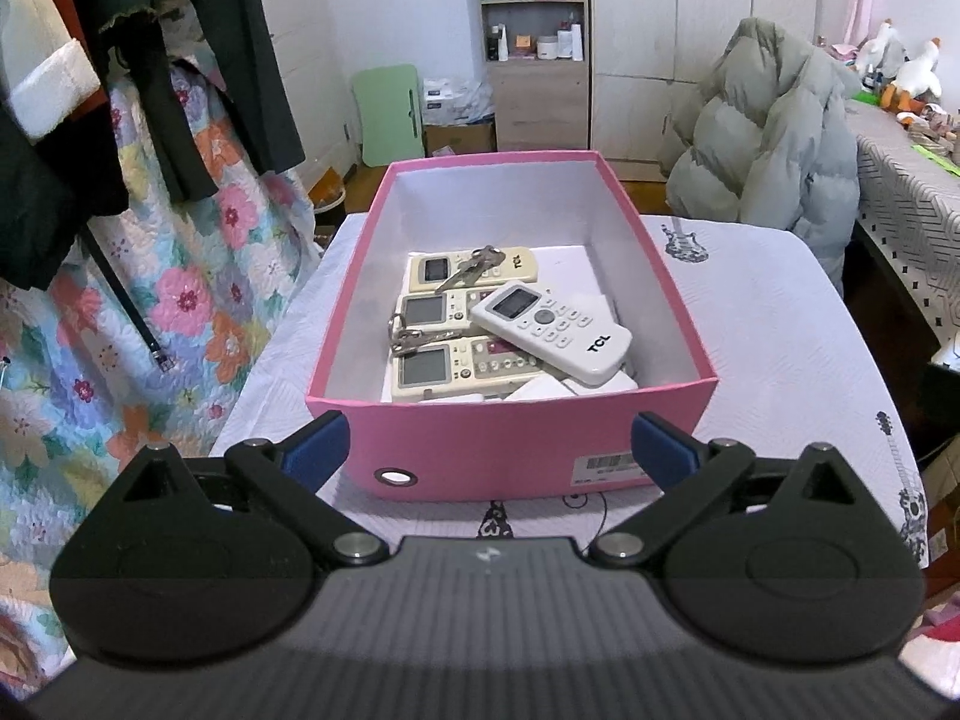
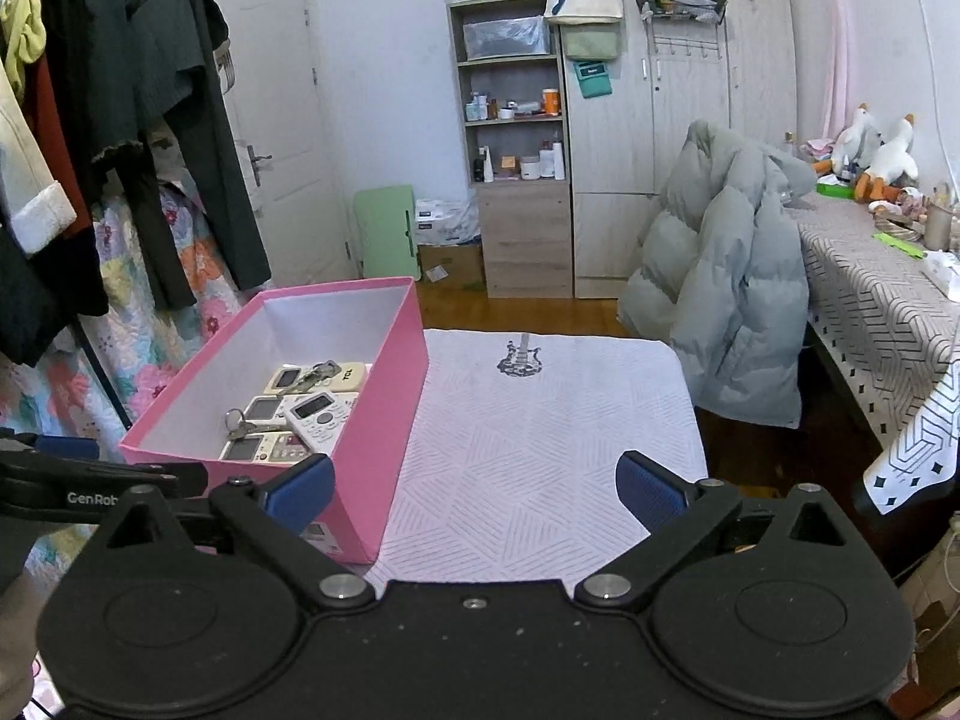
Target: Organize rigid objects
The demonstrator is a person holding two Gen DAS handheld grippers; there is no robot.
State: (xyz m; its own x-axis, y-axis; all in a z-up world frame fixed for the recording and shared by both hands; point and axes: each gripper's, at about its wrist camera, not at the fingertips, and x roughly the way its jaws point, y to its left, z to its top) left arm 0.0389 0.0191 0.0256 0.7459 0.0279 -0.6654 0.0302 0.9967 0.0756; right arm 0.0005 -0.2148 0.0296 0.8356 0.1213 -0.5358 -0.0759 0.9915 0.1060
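The tidying looks almost done, since nothing is seen left out on the white cloth [image 2: 540, 450]. The left gripper [image 1: 489, 441] is held just in front of the pink box [image 1: 510, 450], with its jaws wide apart and nothing in them. The right gripper [image 2: 474, 483] is held beside the box, also spread wide and bare. Inside the box, just ahead of the left gripper, three cream remotes [image 1: 444, 367] are laid in a row. A white TCL remote [image 1: 552, 330] is tilted across them, and two sets of keys [image 1: 417, 336] are laid on top. Next, the grippers may only need to be pulled back.

The pink box [image 2: 384, 420] blocks the bench [image 2: 540, 450] at 10 o'clock; bare cloth runs from 12 to 2.
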